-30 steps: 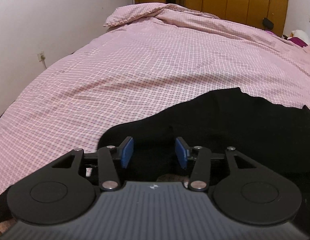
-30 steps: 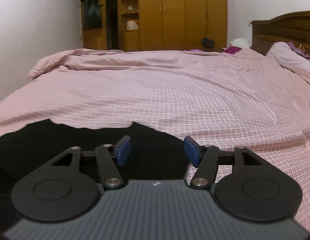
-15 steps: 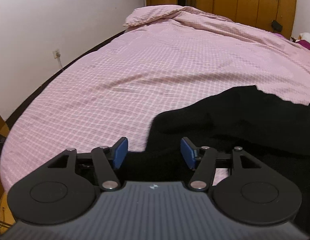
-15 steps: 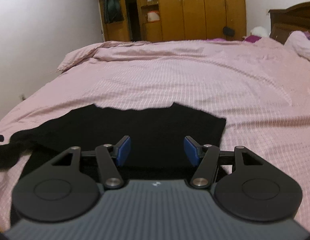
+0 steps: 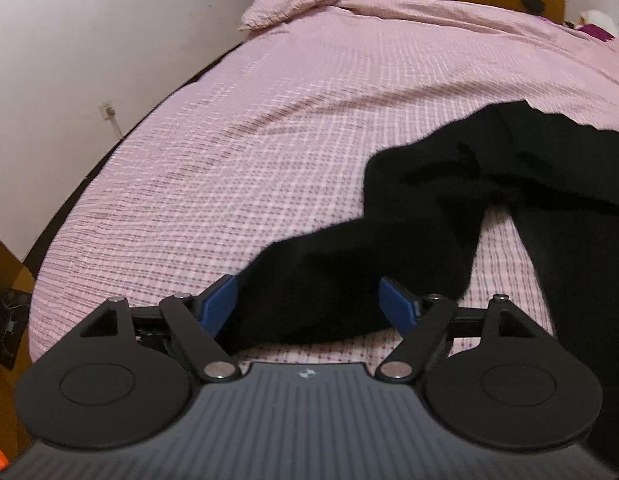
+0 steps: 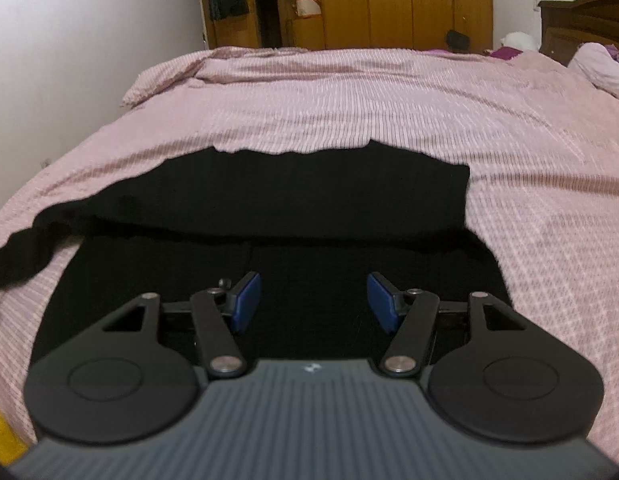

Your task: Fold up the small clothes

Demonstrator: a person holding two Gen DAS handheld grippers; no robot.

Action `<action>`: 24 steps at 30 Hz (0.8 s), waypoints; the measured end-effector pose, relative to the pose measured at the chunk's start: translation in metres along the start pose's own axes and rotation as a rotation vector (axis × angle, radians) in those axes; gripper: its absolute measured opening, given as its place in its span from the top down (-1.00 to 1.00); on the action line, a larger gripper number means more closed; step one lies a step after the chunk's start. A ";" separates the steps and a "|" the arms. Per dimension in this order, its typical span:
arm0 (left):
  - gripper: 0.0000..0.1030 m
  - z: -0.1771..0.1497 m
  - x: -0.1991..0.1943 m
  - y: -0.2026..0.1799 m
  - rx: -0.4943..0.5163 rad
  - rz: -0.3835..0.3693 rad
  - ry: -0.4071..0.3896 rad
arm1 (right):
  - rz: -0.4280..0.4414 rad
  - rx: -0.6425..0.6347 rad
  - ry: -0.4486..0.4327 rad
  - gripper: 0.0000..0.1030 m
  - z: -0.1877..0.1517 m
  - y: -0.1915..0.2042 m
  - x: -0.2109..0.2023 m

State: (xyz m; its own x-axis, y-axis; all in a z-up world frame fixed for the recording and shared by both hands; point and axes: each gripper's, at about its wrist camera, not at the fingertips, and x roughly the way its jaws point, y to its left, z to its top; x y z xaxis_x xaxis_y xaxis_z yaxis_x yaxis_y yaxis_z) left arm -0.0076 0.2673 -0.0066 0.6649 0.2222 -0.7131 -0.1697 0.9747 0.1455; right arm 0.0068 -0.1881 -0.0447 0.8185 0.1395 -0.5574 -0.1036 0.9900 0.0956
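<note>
A black garment (image 6: 309, 208) lies spread on the pink checked bedspread (image 6: 389, 100), its far part folded over the near part. One sleeve (image 5: 369, 256) trails out to the left. My left gripper (image 5: 309, 300) is open, its blue pads (image 5: 219, 300) on either side of the sleeve's end, not closed on it. My right gripper (image 6: 313, 296) is open and empty, low over the middle of the garment's near part. The sleeve also shows in the right wrist view (image 6: 21, 252).
The bed's left edge (image 5: 61, 216) runs along a white wall (image 5: 89, 40) with a socket (image 5: 107, 110). Wooden wardrobes (image 6: 389, 0) stand beyond the bed. A headboard (image 6: 581, 20) and pillow (image 6: 597, 66) are at the far right.
Both grippers have pulled back toward the near edge and stayed open. The left one swung left, so the sleeve's end now lies between its pads. More of the garment shows to the right one.
</note>
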 end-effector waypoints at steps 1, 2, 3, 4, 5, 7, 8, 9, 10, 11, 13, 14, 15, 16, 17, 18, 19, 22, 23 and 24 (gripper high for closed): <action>-0.60 -0.002 0.001 0.000 0.002 -0.007 0.001 | -0.005 0.001 0.006 -0.18 -0.003 0.002 0.002; -0.60 -0.004 0.001 -0.001 0.002 -0.012 0.002 | -0.006 0.006 0.015 -0.18 -0.005 0.004 0.004; -0.61 -0.005 0.003 -0.002 -0.002 -0.016 0.006 | -0.002 0.012 0.027 -0.18 -0.007 0.005 0.006; -0.61 -0.006 0.004 -0.003 -0.008 -0.018 0.010 | 0.001 0.016 0.036 -0.18 -0.008 0.006 0.008; -0.61 -0.008 0.006 -0.003 -0.015 -0.020 0.017 | 0.001 0.017 0.042 -0.18 -0.009 0.007 0.009; -0.61 -0.009 0.010 -0.003 -0.030 -0.019 0.028 | -0.001 0.008 0.050 -0.18 -0.010 0.011 0.010; -0.61 -0.010 0.012 -0.003 -0.037 -0.019 0.031 | -0.002 0.003 0.052 -0.18 -0.010 0.012 0.010; -0.61 -0.011 0.014 -0.003 -0.042 -0.020 0.033 | -0.001 0.000 0.054 -0.18 -0.011 0.013 0.010; -0.62 -0.011 0.015 -0.003 -0.048 -0.021 0.035 | -0.001 -0.001 0.056 -0.18 -0.011 0.014 0.010; -0.62 -0.012 0.016 -0.002 -0.054 -0.024 0.035 | -0.002 -0.002 0.058 -0.18 -0.011 0.015 0.010; -0.62 -0.012 0.018 -0.001 -0.060 -0.027 0.035 | -0.005 -0.003 0.062 -0.18 -0.011 0.017 0.010; -0.62 -0.012 0.019 -0.001 -0.063 -0.028 0.035 | -0.006 -0.004 0.064 -0.18 -0.011 0.018 0.011; -0.62 -0.012 0.019 -0.001 -0.064 -0.029 0.035 | -0.007 -0.005 0.067 -0.18 -0.011 0.019 0.011; -0.63 -0.012 0.020 -0.001 -0.066 -0.029 0.034 | -0.007 -0.006 0.070 -0.18 -0.011 0.019 0.012; -0.63 -0.012 0.021 -0.001 -0.067 -0.029 0.034 | -0.007 -0.007 0.073 -0.18 -0.012 0.020 0.012; -0.63 -0.012 0.021 -0.001 -0.069 -0.029 0.033 | -0.008 -0.007 0.076 -0.18 -0.012 0.021 0.013; -0.64 -0.012 0.022 -0.001 -0.071 -0.030 0.032 | -0.007 -0.007 0.079 -0.18 -0.012 0.022 0.014; -0.64 -0.013 0.021 0.000 -0.075 -0.032 0.028 | -0.006 -0.011 0.084 -0.18 -0.012 0.025 0.015; -0.65 -0.013 0.022 0.000 -0.077 -0.032 0.028 | -0.005 -0.014 0.085 -0.18 -0.012 0.026 0.015; -0.65 -0.013 0.023 0.001 -0.078 -0.033 0.027 | -0.005 -0.016 0.087 -0.18 -0.013 0.027 0.015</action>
State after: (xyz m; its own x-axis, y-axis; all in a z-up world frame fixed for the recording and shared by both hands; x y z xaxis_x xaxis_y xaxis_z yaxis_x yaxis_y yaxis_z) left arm -0.0019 0.2728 -0.0316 0.6513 0.1880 -0.7352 -0.2048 0.9764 0.0682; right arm 0.0093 -0.1594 -0.0609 0.7671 0.1351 -0.6272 -0.1092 0.9908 0.0798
